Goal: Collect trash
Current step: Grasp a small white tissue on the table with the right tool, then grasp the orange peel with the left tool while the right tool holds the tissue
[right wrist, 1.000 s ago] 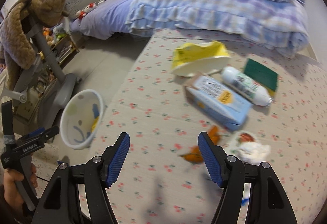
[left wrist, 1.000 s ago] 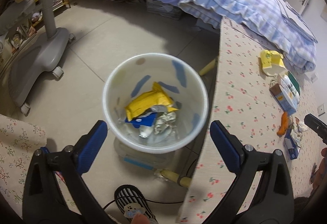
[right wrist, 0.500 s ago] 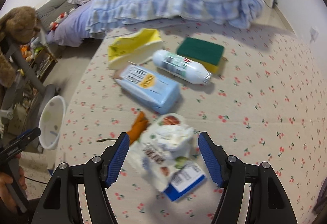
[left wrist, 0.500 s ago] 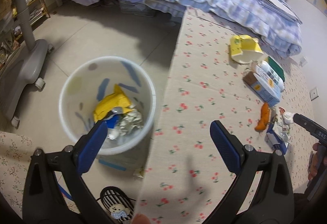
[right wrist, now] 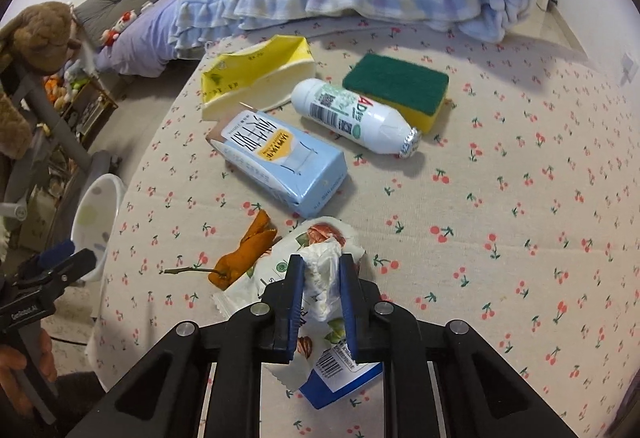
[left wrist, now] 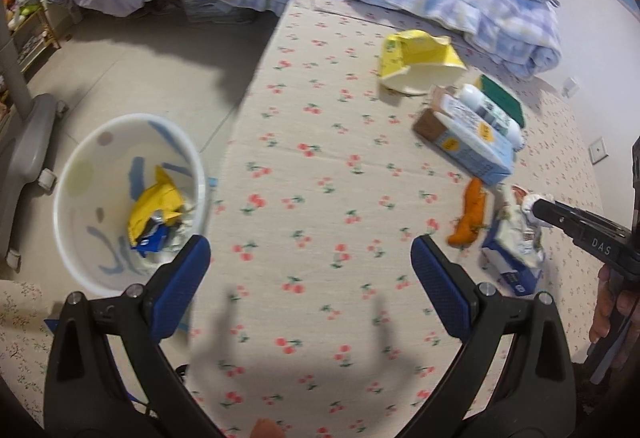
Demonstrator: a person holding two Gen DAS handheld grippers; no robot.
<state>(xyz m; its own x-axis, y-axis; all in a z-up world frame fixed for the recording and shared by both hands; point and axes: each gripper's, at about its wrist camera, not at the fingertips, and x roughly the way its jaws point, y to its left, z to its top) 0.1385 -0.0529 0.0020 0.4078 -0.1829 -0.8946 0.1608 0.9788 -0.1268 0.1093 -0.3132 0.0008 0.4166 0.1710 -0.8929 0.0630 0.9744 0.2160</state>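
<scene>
Item count, referenced to the blue milk carton (right wrist: 280,162):

- Cartons: two. The blue one, and one torn yellow carton (right wrist: 256,74) just behind it.
- Bottles: one white bottle (right wrist: 352,118), just right of it.
- Sponges: one green-and-yellow sponge (right wrist: 396,86), beyond the bottle.
- Peels: one orange peel (right wrist: 244,254), just in front.
- Wrappers: one printed wrapper (right wrist: 280,270) in front, with one crumpled tissue (right wrist: 324,278) on it; possibly a second blue packet (right wrist: 340,382) underneath.
- Bins: one white bin (left wrist: 128,198), well left, on the floor.

A crumpled white tissue (right wrist: 324,274) is sitting on a snack wrapper (right wrist: 280,266) near the surface's front edge, pinched between closing claw pads. A white bin (left wrist: 120,198) is standing on the floor, holding yellow and blue wrappers.
</scene>
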